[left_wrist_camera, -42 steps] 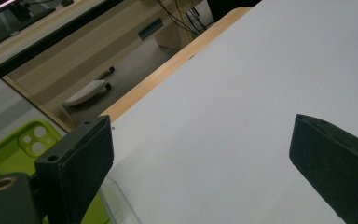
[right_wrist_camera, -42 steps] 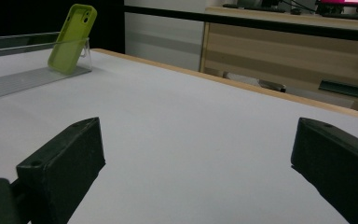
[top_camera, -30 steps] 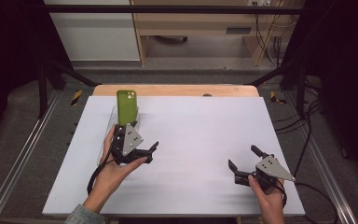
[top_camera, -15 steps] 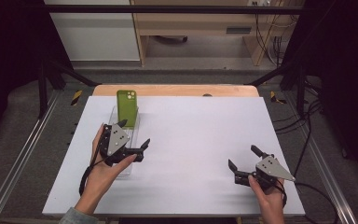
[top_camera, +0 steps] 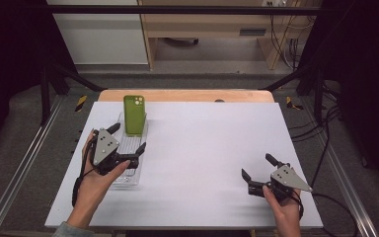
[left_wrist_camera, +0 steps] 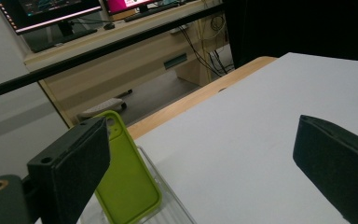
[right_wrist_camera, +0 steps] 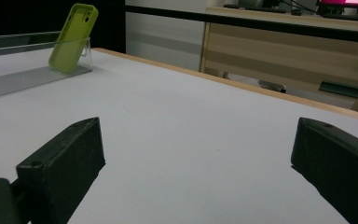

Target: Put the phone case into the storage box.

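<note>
A green phone case [top_camera: 134, 115] [left_wrist_camera: 125, 178] [right_wrist_camera: 71, 37] stands leaning at the far end of a clear ribbed plastic tray [top_camera: 129, 163] [right_wrist_camera: 23, 74] on the left of the white table [top_camera: 202, 148]. My left gripper [top_camera: 127, 139] [left_wrist_camera: 200, 172] hovers over the tray just in front of the case, jaws wide open and holding nothing. My right gripper [top_camera: 257, 167] [right_wrist_camera: 200, 172] rests near the table's front right, open with nothing between its jaws.
The table has a wooden strip [top_camera: 187, 95] along its far edge. Metal frame rails [top_camera: 27, 153] run along both sides. Beyond stand a wooden desk [top_camera: 217, 29] and hanging cables [top_camera: 286, 44].
My left gripper has moved left and back toward the person, from right of the tray to over it. The right gripper has stayed still.
</note>
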`<action>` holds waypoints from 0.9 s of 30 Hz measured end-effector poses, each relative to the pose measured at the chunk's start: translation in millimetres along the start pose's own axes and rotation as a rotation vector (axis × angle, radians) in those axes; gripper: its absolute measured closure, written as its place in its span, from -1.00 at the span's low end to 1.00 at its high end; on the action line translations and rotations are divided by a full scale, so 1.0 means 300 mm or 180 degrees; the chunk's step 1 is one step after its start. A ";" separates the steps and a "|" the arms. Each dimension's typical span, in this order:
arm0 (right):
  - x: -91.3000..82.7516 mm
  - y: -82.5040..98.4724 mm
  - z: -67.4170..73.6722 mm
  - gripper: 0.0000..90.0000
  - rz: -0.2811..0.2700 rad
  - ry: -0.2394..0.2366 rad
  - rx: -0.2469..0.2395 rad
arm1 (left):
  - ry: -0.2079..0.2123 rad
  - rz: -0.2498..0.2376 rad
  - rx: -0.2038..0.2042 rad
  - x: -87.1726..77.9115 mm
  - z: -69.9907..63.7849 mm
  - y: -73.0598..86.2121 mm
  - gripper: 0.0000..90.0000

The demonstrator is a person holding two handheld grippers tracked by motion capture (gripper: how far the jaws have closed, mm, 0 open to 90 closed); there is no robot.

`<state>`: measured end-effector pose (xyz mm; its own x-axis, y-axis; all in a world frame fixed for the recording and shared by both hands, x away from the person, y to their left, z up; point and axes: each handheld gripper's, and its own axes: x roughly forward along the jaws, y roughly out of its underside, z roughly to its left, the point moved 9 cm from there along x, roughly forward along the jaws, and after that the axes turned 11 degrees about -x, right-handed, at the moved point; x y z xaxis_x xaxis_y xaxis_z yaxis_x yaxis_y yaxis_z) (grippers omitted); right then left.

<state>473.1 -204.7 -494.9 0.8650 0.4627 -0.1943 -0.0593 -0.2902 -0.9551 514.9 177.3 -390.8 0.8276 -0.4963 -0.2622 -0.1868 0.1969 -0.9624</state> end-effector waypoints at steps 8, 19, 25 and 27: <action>0.000 0.000 0.000 -0.94 0.0001 -0.0005 0.0002 | -0.0033 -0.0088 -0.0067 -0.031 0.031 -0.002 -0.94; 0.001 0.001 0.004 -0.94 0.0005 -0.0018 0.0000 | -0.0078 -0.0205 -0.0141 -0.072 0.076 0.007 -0.95; 0.002 0.001 0.005 -0.94 0.0007 -0.0023 0.0000 | -0.0102 -0.0326 -0.0196 -0.097 0.095 0.002 -0.95; 0.001 0.001 0.005 -0.94 0.0005 -0.0025 0.0001 | -0.0106 -0.0322 -0.0239 -0.103 0.096 0.005 -0.95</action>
<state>472.7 -203.3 -495.5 0.8610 0.4687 -0.1976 -0.0609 -0.2908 -0.9548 504.3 217.4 -382.2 0.8610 -0.4820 -0.1621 -0.1395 0.0828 -0.9868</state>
